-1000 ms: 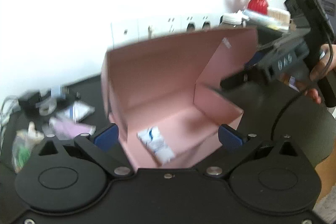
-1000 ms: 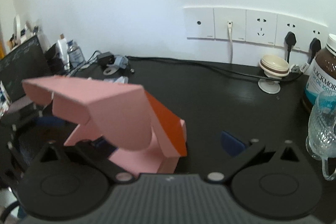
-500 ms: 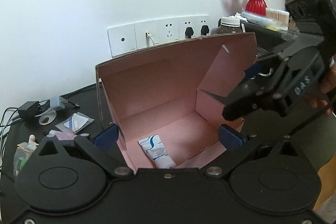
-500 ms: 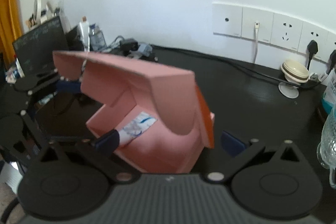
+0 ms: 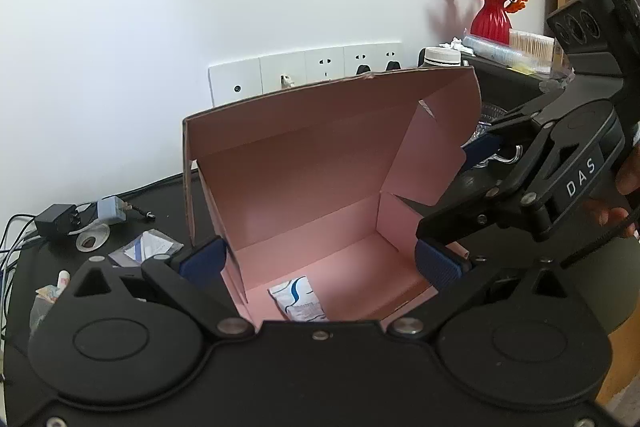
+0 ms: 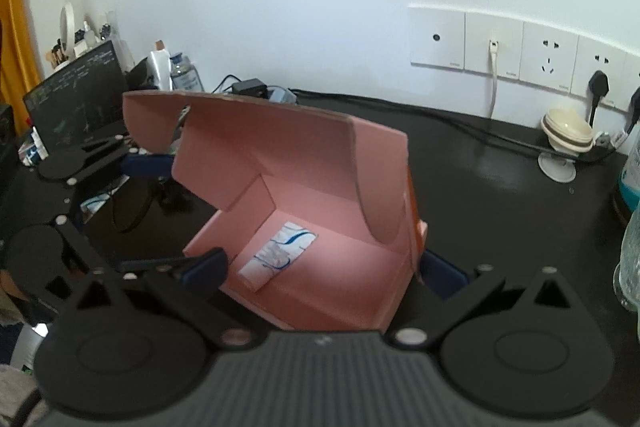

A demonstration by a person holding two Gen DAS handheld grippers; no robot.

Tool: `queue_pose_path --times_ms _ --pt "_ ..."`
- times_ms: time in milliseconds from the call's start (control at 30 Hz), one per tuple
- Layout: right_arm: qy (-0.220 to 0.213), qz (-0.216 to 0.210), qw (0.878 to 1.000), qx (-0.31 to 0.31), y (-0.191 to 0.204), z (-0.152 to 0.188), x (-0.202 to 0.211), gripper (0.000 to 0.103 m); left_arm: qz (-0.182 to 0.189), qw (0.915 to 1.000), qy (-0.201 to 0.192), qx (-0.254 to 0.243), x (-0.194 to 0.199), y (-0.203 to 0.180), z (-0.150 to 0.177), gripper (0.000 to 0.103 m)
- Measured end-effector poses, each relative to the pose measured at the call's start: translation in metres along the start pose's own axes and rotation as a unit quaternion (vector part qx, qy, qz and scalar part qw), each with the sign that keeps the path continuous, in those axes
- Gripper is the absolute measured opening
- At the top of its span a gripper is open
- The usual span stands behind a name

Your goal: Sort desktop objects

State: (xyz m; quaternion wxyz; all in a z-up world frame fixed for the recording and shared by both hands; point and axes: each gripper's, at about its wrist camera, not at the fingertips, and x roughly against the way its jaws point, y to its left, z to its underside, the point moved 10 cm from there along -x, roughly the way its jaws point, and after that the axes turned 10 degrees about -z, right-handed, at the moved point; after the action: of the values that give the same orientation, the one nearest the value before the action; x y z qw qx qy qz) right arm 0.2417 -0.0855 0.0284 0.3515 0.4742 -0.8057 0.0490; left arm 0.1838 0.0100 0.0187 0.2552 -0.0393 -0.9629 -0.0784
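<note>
Straddling pink box (image 5: 320,187) – left gripper (image 5: 320,263) and right gripper (image 6: 324,271) fingers spread, released; white sachet (image 5: 298,297) inside.

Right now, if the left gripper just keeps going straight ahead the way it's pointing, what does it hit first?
Probably the pink box: the left gripper straddles its open front, so the white-and-blue packet on the floor comes first, then the back wall. Depth is uncertain.
</note>
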Motion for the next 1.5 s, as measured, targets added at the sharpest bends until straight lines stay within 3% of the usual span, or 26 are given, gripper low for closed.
queue_pose_path --times_ms 400,700,900,1500 --pt "-0.009 -0.012 0.995 0.102 0.012 -0.013 0.002 0.102 0.044 0.9986 0.019 -0.02 -0.002 0.005 -0.011 0.102" --pt "-0.011 0.001 0.987 0.161 0.022 -0.01 0.0 0.102 0.042 0.9982 0.016 -0.04 0.001 0.003 -0.01 0.102" --pt "-0.022 0.004 0.985 0.169 0.023 -0.017 0.0 0.102 0.038 0.9981 0.018 -0.044 0.001 0.003 -0.007 0.102" --pt "0.022 -0.004 0.98 0.196 0.021 0.004 -0.006 0.102 0.042 0.9973 0.034 -0.051 0.002 -0.003 0.014 0.102"
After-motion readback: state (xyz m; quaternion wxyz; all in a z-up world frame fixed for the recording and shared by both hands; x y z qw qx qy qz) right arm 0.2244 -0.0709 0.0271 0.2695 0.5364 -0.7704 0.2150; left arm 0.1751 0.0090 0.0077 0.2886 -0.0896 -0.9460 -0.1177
